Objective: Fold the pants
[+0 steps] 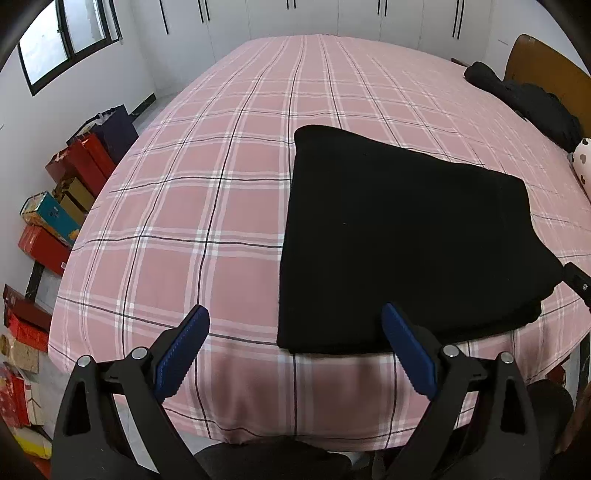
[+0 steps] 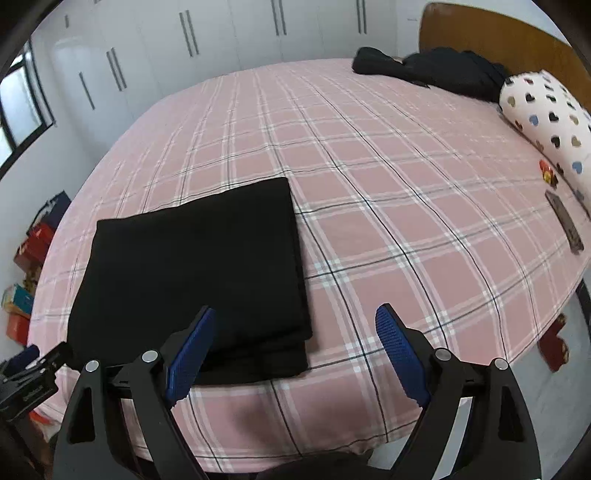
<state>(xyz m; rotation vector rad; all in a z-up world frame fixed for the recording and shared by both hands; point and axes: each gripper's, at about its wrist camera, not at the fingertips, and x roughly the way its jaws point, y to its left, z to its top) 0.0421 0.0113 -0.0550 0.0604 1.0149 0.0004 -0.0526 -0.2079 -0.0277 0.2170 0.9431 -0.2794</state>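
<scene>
The black pants (image 1: 402, 240) lie folded into a flat rectangle on the pink plaid bed (image 1: 207, 177), near its front edge. They also show in the right wrist view (image 2: 192, 266). My left gripper (image 1: 295, 317) is open and empty, held above the bed's front edge just left of the pants' near left corner. My right gripper (image 2: 295, 314) is open and empty, above the pants' near right corner. The right gripper's tip shows at the right edge of the left wrist view (image 1: 576, 280), and the left gripper shows at the left edge of the right wrist view (image 2: 29, 373).
A pile of dark clothes (image 2: 436, 70) and a heart-print pillow (image 2: 546, 118) lie by the wooden headboard (image 2: 498, 33). A phone (image 2: 565, 221) and a small red object (image 2: 546, 171) lie at the bed's right side. Boxes and bags (image 1: 55, 206) line the floor at left.
</scene>
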